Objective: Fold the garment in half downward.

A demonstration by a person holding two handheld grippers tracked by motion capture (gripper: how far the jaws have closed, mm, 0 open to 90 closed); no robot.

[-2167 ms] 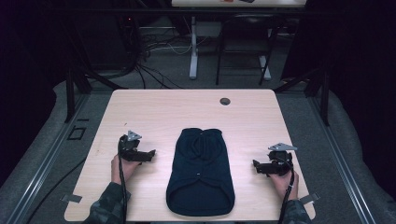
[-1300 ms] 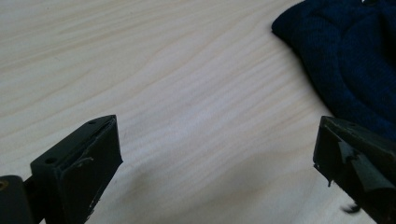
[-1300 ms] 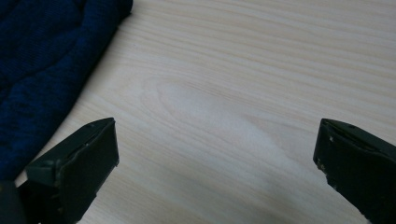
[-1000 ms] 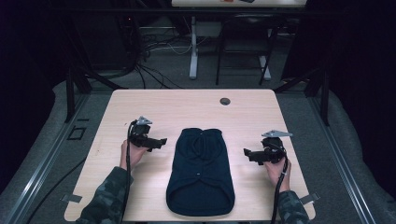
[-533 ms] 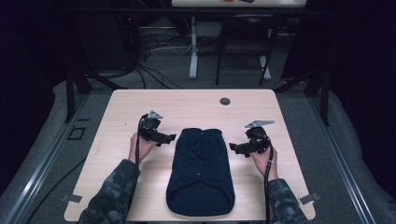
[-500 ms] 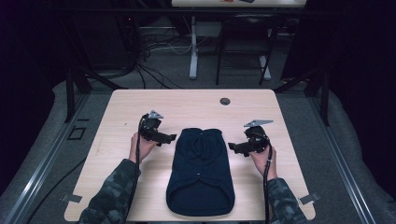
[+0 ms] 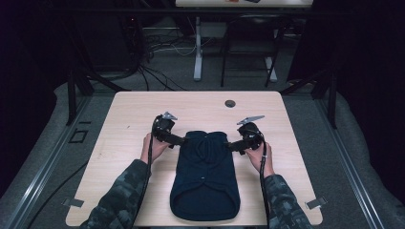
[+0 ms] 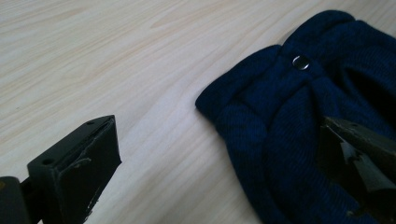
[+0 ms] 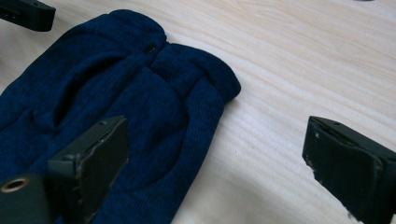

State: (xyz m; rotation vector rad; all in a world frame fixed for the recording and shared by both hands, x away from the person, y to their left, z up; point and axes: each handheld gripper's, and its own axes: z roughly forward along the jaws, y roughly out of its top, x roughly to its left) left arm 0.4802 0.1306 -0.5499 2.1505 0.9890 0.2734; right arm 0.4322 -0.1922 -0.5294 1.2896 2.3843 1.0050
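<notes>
While navy garment [image 7: 204, 179] lies flat on counter [image 7: 124, 119], left gripper [image 7: 180, 140] and right gripper [image 7: 233, 145] flank its far corners, fingers spread, one finger of each over fabric; right's just closing slightly, gripping nothing.

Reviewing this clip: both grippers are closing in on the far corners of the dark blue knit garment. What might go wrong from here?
The left gripper and right gripper are open, each straddling a far corner of the garment.

1. The knit lies in folded layers there; a jaw may pinch only the top layer, so it opens unevenly.
2. The lower jaws ride close to the table; they could push the cloth and bunch it instead of sliding under.
</notes>
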